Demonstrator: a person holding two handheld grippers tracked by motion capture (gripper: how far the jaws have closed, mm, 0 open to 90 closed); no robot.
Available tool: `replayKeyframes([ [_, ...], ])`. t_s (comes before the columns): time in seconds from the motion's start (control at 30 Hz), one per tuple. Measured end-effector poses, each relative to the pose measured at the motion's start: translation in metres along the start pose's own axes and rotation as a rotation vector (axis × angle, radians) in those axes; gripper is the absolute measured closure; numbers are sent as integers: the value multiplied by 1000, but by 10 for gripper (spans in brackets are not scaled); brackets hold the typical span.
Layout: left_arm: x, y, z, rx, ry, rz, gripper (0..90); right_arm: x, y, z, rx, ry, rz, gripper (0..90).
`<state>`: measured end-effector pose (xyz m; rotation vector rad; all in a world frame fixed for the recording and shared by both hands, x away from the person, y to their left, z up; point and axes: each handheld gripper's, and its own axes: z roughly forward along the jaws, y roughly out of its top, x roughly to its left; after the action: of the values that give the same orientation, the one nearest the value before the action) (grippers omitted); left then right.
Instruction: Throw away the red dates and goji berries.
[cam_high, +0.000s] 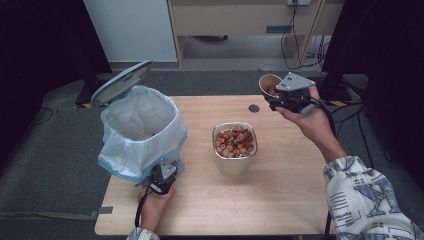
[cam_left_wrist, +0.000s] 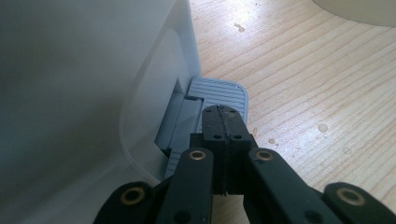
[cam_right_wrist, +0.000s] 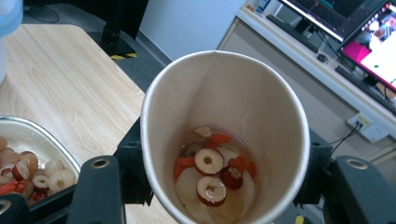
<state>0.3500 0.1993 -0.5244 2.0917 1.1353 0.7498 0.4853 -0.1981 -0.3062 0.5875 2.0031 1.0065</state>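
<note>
Open tabletop (cam_high: 280, 190) right of the bowl (cam_high: 235, 148) — bin (cam_high: 141, 131) blocks the left

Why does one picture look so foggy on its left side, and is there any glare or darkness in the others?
Left gripper view: the bin wall sits too close, a grey blur. Right gripper view: the paper cup is sharp; the monitors glow bright. High view: the table is evenly lit, both sides of the room dark.

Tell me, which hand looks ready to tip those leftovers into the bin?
Probably the right: its gripper already clamps the paper cup of leftovers, held above the table. The left gripper, jaws shut, rests on the bin's pedal, and the lid is up.
</note>
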Motion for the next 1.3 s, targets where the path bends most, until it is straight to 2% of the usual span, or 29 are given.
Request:
replayKeyframes([
  [0.1,0,0,0,0,0,0,894,3,2,1,-10,9,-25,383],
  [0.2,0,0,0,0,0,0,894,9,3,2,-15,9,-72,384],
  [0.23,0,0,0,0,0,0,894,9,3,2,-15,9,-72,384],
  [0.27,0,0,0,0,1,0,895,11,4,2,-14,14,-93,384],
  [0.4,0,0,0,-3,1,-2,894,15,8,2,-24,26,-124,383],
  [0.83,0,0,0,-2,0,-3,894,22,27,1,-24,19,-243,383],
  [0.87,0,0,0,-2,1,-3,894,25,29,1,-19,17,-269,382],
  [0.93,0,0,0,-2,0,-4,894,26,31,1,-19,14,-288,382],
  [1.03,0,0,0,-2,1,-4,894,25,33,0,-13,0,-303,381],
  [1.17,0,0,0,-2,1,-1,894,25,35,0,-17,3,-298,381],
  [1.3,0,0,0,-2,1,1,894,26,37,-1,-12,1,-321,381],
])
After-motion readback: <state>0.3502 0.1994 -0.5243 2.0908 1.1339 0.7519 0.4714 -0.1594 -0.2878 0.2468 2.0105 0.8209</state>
